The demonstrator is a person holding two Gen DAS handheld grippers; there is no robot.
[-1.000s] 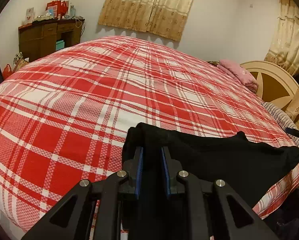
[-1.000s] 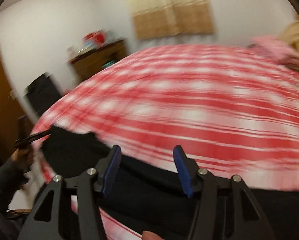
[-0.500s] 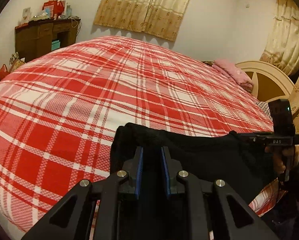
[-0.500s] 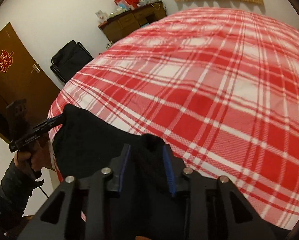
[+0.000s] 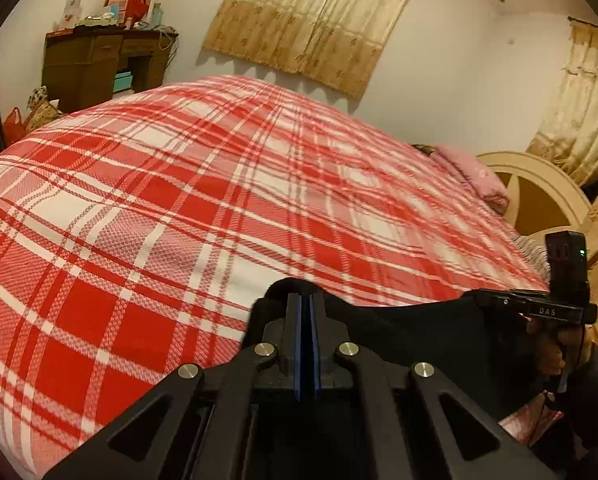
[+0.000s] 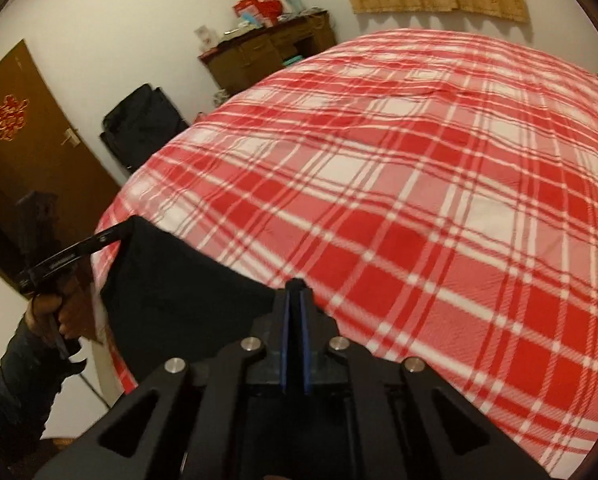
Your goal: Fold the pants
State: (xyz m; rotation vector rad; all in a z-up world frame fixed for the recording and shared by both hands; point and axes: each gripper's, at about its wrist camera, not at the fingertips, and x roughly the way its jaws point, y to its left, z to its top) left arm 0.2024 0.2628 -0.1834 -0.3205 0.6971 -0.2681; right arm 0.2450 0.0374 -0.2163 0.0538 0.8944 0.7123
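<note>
The black pants (image 5: pixel 419 332) hang stretched between my two grippers above the near edge of the bed (image 5: pixel 219 200). My left gripper (image 5: pixel 306 300) is shut on one top corner of the pants. My right gripper (image 6: pixel 295 286) is shut on the other corner of the pants (image 6: pixel 179 288). In the left wrist view the right gripper (image 5: pixel 539 308) shows at the far right, holding the fabric. In the right wrist view the left gripper (image 6: pixel 75 252) shows at the far left, holding the fabric. The lower part of the pants is hidden below the gripper bodies.
The bed (image 6: pixel 419 200) has a red and white plaid cover. A pink pillow (image 5: pixel 475 176) and a cream headboard (image 5: pixel 539 196) are at the right. A wooden dresser (image 5: pixel 99 64), a black bag (image 6: pixel 139 128) and a brown door (image 6: pixel 27 132) stand beyond the bed.
My right gripper closed on the pants' edge. Both grippers lifted and now pinch the fabric tighter, with the pants pulled taut between them.
</note>
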